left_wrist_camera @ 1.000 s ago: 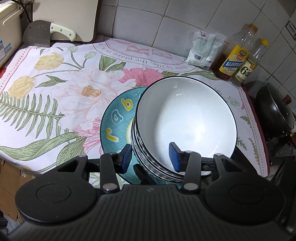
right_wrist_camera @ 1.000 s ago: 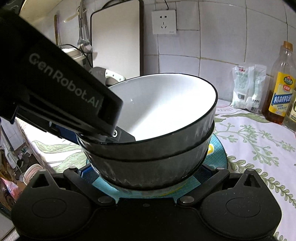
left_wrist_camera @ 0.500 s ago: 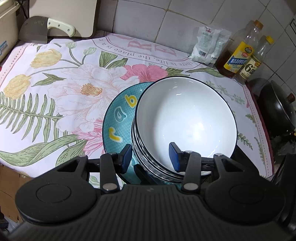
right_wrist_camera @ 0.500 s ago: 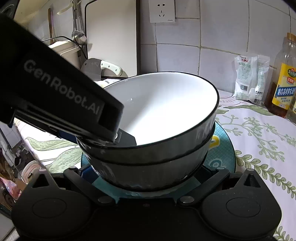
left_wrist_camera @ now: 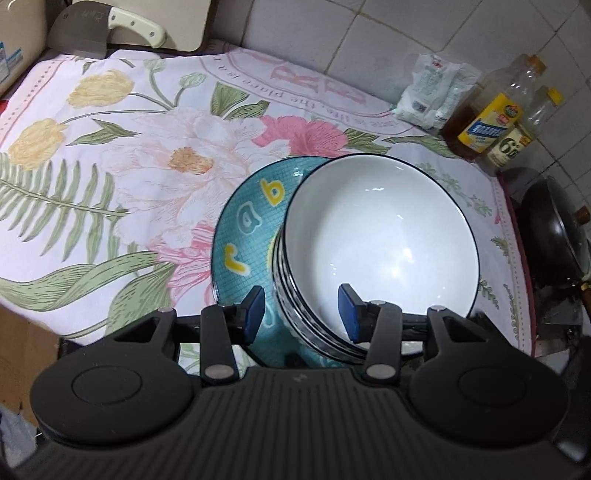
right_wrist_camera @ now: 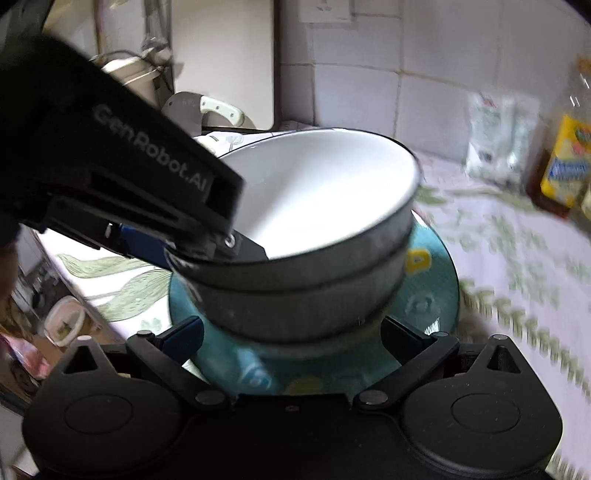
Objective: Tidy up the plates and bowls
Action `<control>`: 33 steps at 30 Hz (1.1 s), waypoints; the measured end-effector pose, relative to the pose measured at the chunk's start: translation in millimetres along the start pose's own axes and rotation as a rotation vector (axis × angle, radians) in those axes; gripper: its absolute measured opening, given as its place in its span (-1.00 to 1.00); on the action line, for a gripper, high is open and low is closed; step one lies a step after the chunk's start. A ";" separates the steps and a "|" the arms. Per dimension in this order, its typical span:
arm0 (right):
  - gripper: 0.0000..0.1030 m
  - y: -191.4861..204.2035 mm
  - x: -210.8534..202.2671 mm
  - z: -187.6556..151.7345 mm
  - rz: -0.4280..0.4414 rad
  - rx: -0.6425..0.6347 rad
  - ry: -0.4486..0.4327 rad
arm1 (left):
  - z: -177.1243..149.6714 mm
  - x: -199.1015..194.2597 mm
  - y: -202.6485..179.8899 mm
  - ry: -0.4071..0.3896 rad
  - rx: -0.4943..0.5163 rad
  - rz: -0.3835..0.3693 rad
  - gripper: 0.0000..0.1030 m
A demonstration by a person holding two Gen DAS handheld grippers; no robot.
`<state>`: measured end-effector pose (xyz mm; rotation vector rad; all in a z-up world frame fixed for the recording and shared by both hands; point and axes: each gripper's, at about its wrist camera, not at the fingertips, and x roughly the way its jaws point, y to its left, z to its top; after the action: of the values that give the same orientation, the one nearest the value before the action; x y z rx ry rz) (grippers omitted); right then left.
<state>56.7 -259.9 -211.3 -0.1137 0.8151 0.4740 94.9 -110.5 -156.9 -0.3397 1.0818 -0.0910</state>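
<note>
Nested white bowls with dark ribbed outsides (left_wrist_camera: 380,236) (right_wrist_camera: 325,195) stand on a teal plate with yellow letters (left_wrist_camera: 247,229) (right_wrist_camera: 432,280), near the front edge of the flowered tablecloth (left_wrist_camera: 147,147). My left gripper (left_wrist_camera: 301,312) (right_wrist_camera: 207,247) is shut on the stack's near rim, one blue pad outside the wall and one inside the top bowl. In the blurred right wrist view my right gripper (right_wrist_camera: 291,332) stands wide open low over the plate. Its fingers (right_wrist_camera: 184,332) straddle the bottom bowl's foot without pressing on it.
A cleaver (left_wrist_camera: 81,35) leans by a cutting board at the back left. A white packet (left_wrist_camera: 430,92) and two bottles (left_wrist_camera: 487,118) stand at the back right wall. A black wok (left_wrist_camera: 554,229) sits past the table's right edge. The plate overhangs the front edge.
Both views have shifted a little and the right wrist view has gone blurred. The bowls and plate keep their place, and both grippers stand as before.
</note>
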 end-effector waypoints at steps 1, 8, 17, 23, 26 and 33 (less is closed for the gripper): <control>1.00 -3.2 -4.3 -0.4 0.021 0.029 0.017 | 1.1 -2.0 -0.3 0.002 -0.003 0.010 -0.16; 1.00 -12.0 -47.6 3.0 0.022 0.041 0.025 | 1.2 -30.2 1.9 -0.014 0.023 0.027 -0.04; 0.99 -5.9 -100.6 11.3 -0.133 0.137 -0.003 | -8.1 -92.6 -5.8 -0.044 0.136 0.008 0.03; 0.99 5.9 -149.2 17.7 -0.243 0.195 -0.031 | -22.9 -138.7 -17.7 -0.062 0.248 -0.009 0.14; 0.99 9.1 -172.2 19.6 -0.281 0.230 -0.038 | -28.9 -157.0 -18.1 -0.069 0.272 -0.012 0.22; 0.99 24.3 -211.0 26.1 -0.326 0.284 -0.033 | -36.8 -191.8 -17.0 -0.075 0.281 0.025 0.41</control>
<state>-60.7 -307.6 -38.9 0.0251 0.8055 0.0501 -26.3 -89.4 -4.3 -0.0756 0.9838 -0.2047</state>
